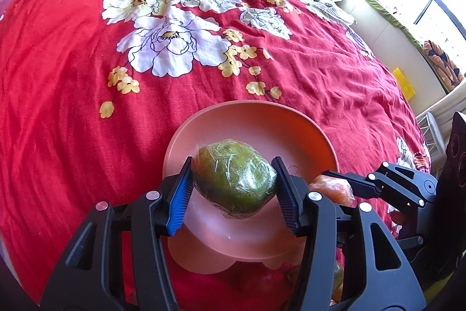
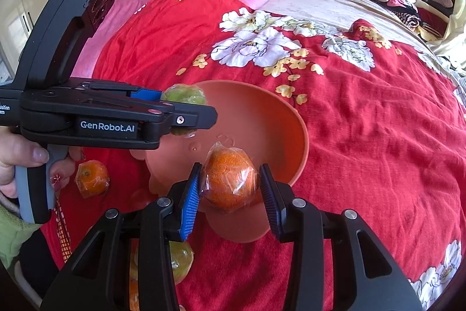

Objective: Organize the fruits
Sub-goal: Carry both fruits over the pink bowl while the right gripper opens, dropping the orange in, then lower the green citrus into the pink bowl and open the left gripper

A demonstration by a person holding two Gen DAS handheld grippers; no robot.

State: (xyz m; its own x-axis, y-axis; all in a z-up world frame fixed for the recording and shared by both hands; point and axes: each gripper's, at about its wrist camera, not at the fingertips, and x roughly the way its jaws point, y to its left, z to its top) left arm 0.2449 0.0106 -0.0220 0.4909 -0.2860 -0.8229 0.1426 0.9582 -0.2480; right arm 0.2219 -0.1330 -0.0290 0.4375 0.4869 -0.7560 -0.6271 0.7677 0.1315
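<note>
Here, plastic-wrapped green fruit [image 1: 234,175], wrapped orange [image 2: 230,179]

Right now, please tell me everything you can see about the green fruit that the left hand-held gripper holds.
The green fruit is oval, dull green with a little yellow, and wrapped in thin clear plastic film that wrinkles and shines. The left hand-held gripper holds it by its two sides, one ribbed pad on each, so it hangs in the air, slightly tilted, above the salmon-pink bowl on the red floral bedcover. It does not appear to touch the bowl. Only the pads touch it.
</note>
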